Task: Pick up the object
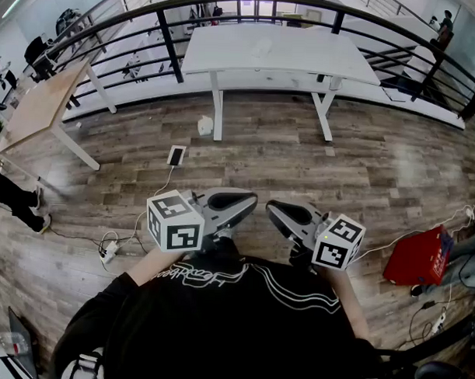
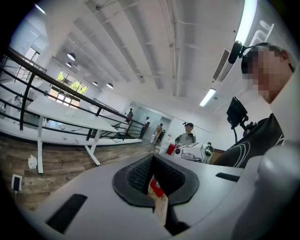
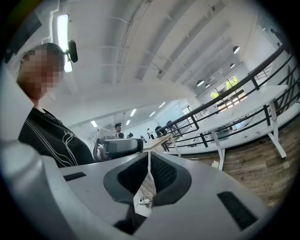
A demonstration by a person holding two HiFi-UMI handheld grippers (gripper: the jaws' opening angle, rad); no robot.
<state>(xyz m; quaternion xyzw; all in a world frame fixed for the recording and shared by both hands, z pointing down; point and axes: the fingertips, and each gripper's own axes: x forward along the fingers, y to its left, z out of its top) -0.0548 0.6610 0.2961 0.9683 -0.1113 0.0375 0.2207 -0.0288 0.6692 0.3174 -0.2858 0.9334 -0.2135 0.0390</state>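
- Head view: the left gripper [image 1: 241, 200] and the right gripper [image 1: 277, 212] were held close in front of the person's black, white-lined top [image 1: 217, 316]. Their tips pointed toward each other, and each pair of jaws was drawn together with nothing between them.
- Head view: grey-brown planks made up the wood floor [image 1: 363, 166]. A white table [image 1: 277, 50] stood at 12 o'clock before a curved black railing [image 1: 252, 3], and a pale wooden table [image 1: 38, 108] stood at 10 o'clock.
- Head view: a red bag [image 1: 418, 257] lay at 3 o'clock. A flat, phone-like slab [image 1: 176, 155] lay on the planks at 11 o'clock from the grippers, well apart from both. Which thing was the object could not be told.
- Left gripper view: the left gripper [image 2: 152, 157] had its dark ribbed pads [image 2: 140, 174] meeting at the tips. Only floor and a red patch showed through the sliver behind them. The smooth grey shell was tilted up toward a white ceiling [image 2: 154, 56] with strip lights.
- Right gripper view: the right gripper [image 3: 148, 154] was likewise closed to a thin slit and gripped nothing. A white power strip [image 3: 145, 200] on the floor showed through that slit.
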